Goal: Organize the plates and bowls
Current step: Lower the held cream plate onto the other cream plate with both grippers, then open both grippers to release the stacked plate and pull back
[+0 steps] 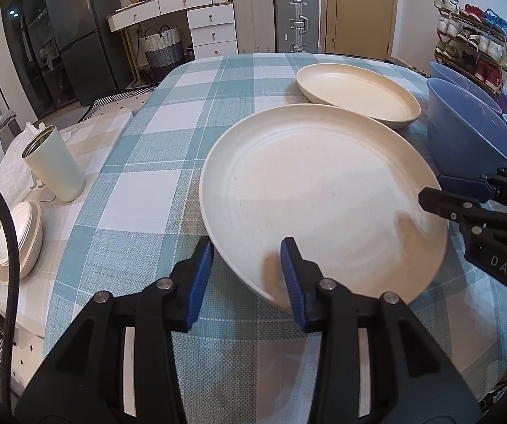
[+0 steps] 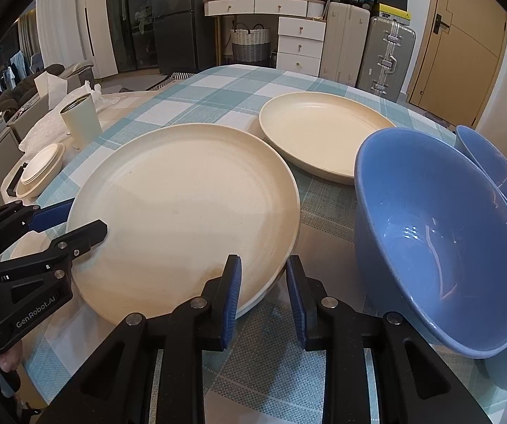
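Straddling opposite edges of the near plate [image 1: 324, 205], both tongs sit at its rim on the checked tablecloth [image 1: 168, 148].

Round, shallow, matte cream with faint specks and a low upturned rim, it lies at the table's near middle. The left gripper [image 1: 246, 258] stands slightly spread astride the near-left rim, its ribbed blue pads not pressing. The right gripper [image 2: 264, 279] pinches the near-right rim. A matching far plate [image 1: 356, 92] lies just beyond. A glossy blue bowl [image 2: 441, 240] crowds the right side, with more behind it. The woven cloth is bare to the left and far.
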### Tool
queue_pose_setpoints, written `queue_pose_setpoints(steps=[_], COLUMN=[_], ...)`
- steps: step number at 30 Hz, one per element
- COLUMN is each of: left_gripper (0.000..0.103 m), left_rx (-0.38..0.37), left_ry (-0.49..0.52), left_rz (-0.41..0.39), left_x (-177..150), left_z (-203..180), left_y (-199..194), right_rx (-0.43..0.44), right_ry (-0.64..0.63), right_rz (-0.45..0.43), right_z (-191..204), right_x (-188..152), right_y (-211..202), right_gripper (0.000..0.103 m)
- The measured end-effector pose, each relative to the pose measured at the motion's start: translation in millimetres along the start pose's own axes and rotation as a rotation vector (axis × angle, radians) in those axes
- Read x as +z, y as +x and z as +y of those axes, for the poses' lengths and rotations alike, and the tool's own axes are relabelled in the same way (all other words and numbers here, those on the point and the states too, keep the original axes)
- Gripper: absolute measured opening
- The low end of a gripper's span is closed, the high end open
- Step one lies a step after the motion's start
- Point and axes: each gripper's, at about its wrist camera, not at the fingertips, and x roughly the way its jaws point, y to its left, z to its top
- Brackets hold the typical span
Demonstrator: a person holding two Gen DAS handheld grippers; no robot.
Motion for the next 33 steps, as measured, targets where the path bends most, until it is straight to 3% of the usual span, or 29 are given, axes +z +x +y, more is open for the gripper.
queue_pose_setpoints(steps=[5, 9, 12, 16, 18, 23, 26, 28, 33], left_gripper=[0.042, 0.06, 0.074, 0.075, 0.077, 0.082, 0.101, 0.101, 0.101], left_rx=[-0.026, -0.038, -0.062, -0.086, -0.096, -0.11, -0.114, -0.115, -0.107], left_ry=[-0.015, -0.035, -0.058, -0.081, -0.094, -0.12, -0.131, -0.132, -0.112], left_rz=[0.001, -0.023, -0.045, -0.066, -0.075, -0.102, -0.116, -0.134, -0.158], left_x=[0.8, 2.9, 5.1, 8.2, 10.3, 15.2, 18.6, 20.9, 29.4], left_z=[1.7, 6.2, 12.5, 21.8, 27.0, 38.1, 43.2, 43.8, 38.9], left_y=[-1.3, -8.3, -16.4, -28.5, -34.8, -49.2, -57.5, -63.9, -75.3], right_rx=[0.013, 0.035, 0.059, 0.081, 0.098, 0.138, 0.133, 0.122, 0.085], right_ry=[-0.003, 0.005, 0.023, 0.024, 0.016, 0.011, 0.005, 0.001, -0.017], right_rz=[-0.001, -0.004, -0.007, -0.025, -0.045, -0.098, -0.125, -0.141, -0.186], right_z=[-2.2, -3.8, -5.0, -2.0, 0.9, 7.1, 8.9, 8.7, 3.9], right_x=[0.0, 1.8, 2.1, 1.9, 2.0, 3.4, 7.4, 10.4, 19.6], right_y=[-0.9, -5.0, -10.9, -20.9, -27.8, -50.6, -62.0, -68.5, -86.2], right_gripper=[0.031, 0.047, 0.05, 0.059, 0.078, 0.087, 0.092, 0.098, 0.1])
